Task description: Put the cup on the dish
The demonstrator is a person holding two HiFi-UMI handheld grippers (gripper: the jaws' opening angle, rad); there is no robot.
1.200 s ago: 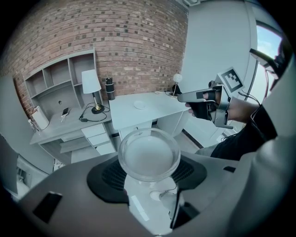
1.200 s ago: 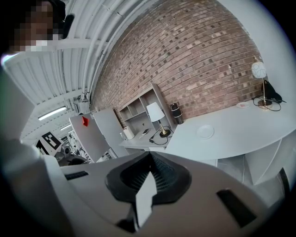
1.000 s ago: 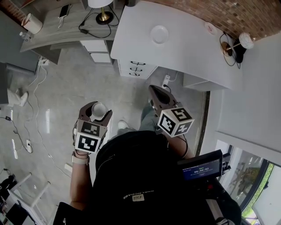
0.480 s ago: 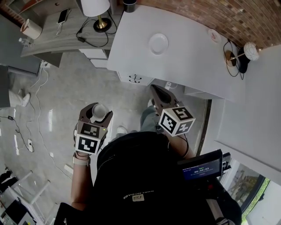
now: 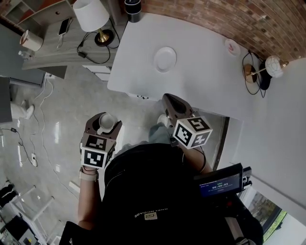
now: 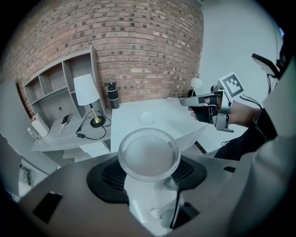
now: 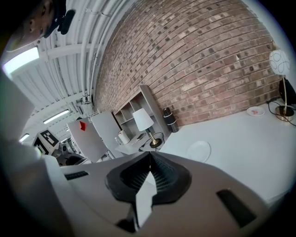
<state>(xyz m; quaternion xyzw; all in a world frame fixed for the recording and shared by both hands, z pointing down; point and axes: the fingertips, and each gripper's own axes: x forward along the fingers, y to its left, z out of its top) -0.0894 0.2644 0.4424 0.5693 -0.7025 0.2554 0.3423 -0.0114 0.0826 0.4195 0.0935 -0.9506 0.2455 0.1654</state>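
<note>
A clear round cup (image 5: 107,122) sits between the jaws of my left gripper (image 5: 106,125), which is shut on it over the grey floor. In the left gripper view the cup (image 6: 149,153) fills the jaw gap, mouth toward the camera. The white dish (image 5: 165,59) lies on the white table (image 5: 205,81), ahead of both grippers; it is also seen as a small dish (image 6: 148,118) and as a pale dish (image 7: 198,150). My right gripper (image 5: 168,100) hovers just short of the table's near edge, its jaws shut at the tips with nothing between them.
A white-shaded lamp (image 5: 89,14) and a phone (image 5: 63,26) stand on a grey side desk at the left. A dark canister (image 5: 133,9) is at the table's far corner. A small pink saucer (image 5: 232,46) and a globe lamp (image 5: 272,64) sit at the right.
Both grippers have travelled toward the table along with the person; the table and dish now sit nearer and further left in the head view. The cup stays gripped.
</note>
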